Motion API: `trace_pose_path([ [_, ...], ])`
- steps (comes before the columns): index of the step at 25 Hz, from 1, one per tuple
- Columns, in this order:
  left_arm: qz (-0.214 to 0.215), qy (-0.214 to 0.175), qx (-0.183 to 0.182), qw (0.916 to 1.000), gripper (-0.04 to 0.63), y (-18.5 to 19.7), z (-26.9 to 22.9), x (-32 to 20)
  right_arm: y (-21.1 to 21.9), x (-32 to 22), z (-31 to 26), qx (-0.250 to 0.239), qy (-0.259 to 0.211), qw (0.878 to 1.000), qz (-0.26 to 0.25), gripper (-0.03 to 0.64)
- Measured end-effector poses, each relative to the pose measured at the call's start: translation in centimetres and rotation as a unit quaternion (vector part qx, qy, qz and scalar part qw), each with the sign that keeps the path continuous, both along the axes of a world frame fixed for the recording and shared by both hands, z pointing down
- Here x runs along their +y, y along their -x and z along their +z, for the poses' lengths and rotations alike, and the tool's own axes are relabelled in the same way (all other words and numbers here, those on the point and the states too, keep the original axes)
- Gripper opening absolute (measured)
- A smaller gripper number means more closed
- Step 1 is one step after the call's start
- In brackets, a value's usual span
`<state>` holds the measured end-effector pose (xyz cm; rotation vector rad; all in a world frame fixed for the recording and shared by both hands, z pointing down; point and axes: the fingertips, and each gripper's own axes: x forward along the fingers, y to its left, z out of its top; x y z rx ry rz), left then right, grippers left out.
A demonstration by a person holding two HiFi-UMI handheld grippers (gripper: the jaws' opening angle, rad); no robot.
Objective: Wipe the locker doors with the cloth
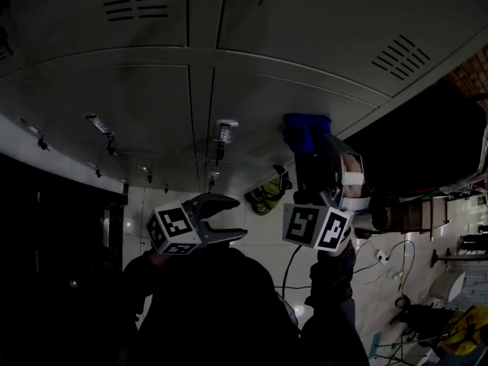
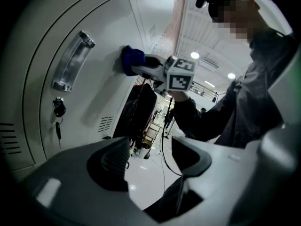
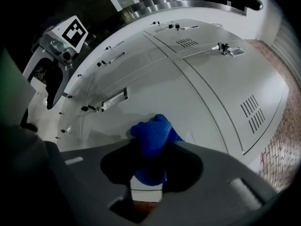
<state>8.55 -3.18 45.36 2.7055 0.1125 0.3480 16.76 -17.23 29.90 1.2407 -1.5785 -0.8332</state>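
A bunched blue cloth (image 3: 151, 140) is pressed against a grey locker door (image 3: 197, 93), and my right gripper (image 3: 150, 169) is shut on it. In the head view the cloth (image 1: 306, 130) touches the door (image 1: 259, 105) just right of a latch handle (image 1: 225, 131), with the right gripper (image 1: 311, 149) behind it. The left gripper view shows the cloth (image 2: 132, 60) from the side, flat on the door. My left gripper (image 1: 231, 218) hangs lower and to the left, away from the lockers. It is open with nothing between its fingers (image 2: 112, 161).
Latch handles (image 2: 70, 62) and a hanging key (image 2: 58, 111) stick out from the doors. A dark open locker (image 2: 137, 112) lies past the cloth. A yellow-green bag (image 1: 267, 193) and cables (image 1: 385, 258) are on the pale floor. A brick wall (image 3: 275, 149) borders the lockers.
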Motion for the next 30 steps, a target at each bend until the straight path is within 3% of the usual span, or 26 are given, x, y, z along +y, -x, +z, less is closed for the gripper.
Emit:
trace_pose_path([
  [10, -0.018, 0.006, -0.006, 0.9998, 0.262, 0.1, 0.0, -0.2, 0.2, 0.2, 6.4, -0.025, 0.051, 0.998, -0.013, 0.121],
  [22, -0.038, 0.013, -0.017, 0.999, 0.262, 1.0, 0.6, 0.1, 0.5, 0.2, 16.8, -0.014, 0.098, 0.995, -0.025, 0.121],
  [30, -0.032, 0.015, -0.029, 0.9989, 0.262, 1.0, 0.6, 0.9, 0.1, 0.4, 24.7, 0.011, 0.16, 0.987, -0.02, 0.121],
])
